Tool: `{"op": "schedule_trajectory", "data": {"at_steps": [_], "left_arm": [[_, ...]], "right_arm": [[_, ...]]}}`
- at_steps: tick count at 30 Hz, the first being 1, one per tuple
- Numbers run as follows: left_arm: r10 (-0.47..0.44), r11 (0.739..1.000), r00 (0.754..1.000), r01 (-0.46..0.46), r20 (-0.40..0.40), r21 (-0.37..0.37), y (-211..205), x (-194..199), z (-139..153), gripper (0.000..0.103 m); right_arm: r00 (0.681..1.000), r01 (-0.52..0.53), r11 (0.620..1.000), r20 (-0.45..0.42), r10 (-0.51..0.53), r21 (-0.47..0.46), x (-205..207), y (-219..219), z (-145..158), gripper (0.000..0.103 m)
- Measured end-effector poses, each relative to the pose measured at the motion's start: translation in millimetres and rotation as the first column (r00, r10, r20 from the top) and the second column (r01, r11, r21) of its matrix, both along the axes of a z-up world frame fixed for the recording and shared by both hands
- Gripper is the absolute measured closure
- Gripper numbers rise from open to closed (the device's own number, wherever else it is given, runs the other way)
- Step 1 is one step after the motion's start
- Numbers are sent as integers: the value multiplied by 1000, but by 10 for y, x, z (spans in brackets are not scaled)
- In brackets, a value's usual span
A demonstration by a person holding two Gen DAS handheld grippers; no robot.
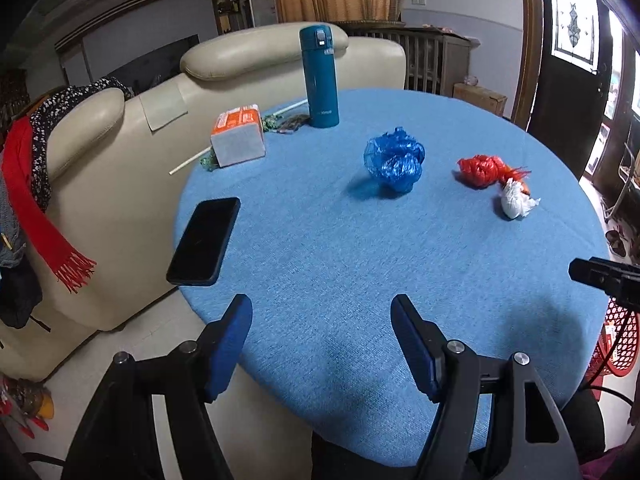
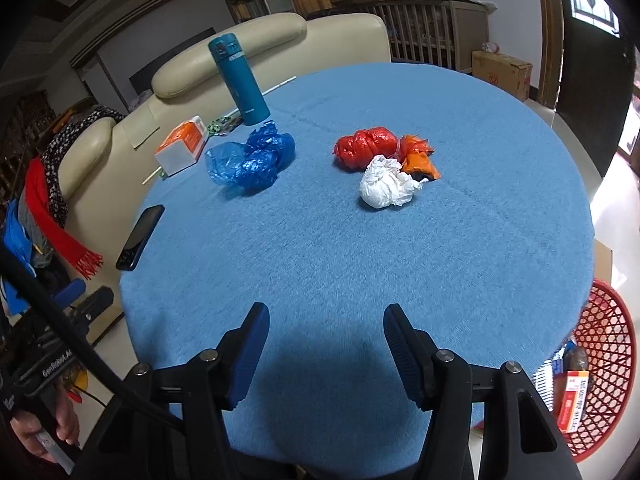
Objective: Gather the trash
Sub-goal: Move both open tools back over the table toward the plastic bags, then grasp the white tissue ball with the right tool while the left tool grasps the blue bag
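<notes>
"GenRobot.AI" in white on black left gripper body [image 2: 56, 364], small white brand print low on teal flask [image 2: 240, 80] too blurred to read, red print on box in red basket [image 2: 608, 360] illegible

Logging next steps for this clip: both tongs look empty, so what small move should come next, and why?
Probably advance the right tongs toward the white crumpled wad. Both tongs are open and hold nothing, the wad is the nearest trash ahead of them on the blue table, and the red basket sits on the floor to the right. The left tongs could take the blue bag.
</notes>
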State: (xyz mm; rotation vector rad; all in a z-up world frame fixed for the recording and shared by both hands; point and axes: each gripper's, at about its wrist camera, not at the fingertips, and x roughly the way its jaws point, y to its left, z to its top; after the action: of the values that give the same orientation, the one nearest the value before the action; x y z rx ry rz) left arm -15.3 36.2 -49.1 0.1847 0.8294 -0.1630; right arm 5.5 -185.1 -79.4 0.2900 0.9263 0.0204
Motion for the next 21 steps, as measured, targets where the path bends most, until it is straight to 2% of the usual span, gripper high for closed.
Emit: {"op": "schedule_trajectory", "data": {"at_steps": [13, 21], "left_arm": [[2, 999, 995, 3, -100, 41, -145, 440, -300, 31], [-30, 999, 994, 35, -102, 40, -295, 960, -178, 30]], "right_arm": [[998, 57, 998, -20, -57, 4, 558, -307, -185, 40], [994, 108, 994, -8, -108, 14, 970, -614, -238, 40]]}}
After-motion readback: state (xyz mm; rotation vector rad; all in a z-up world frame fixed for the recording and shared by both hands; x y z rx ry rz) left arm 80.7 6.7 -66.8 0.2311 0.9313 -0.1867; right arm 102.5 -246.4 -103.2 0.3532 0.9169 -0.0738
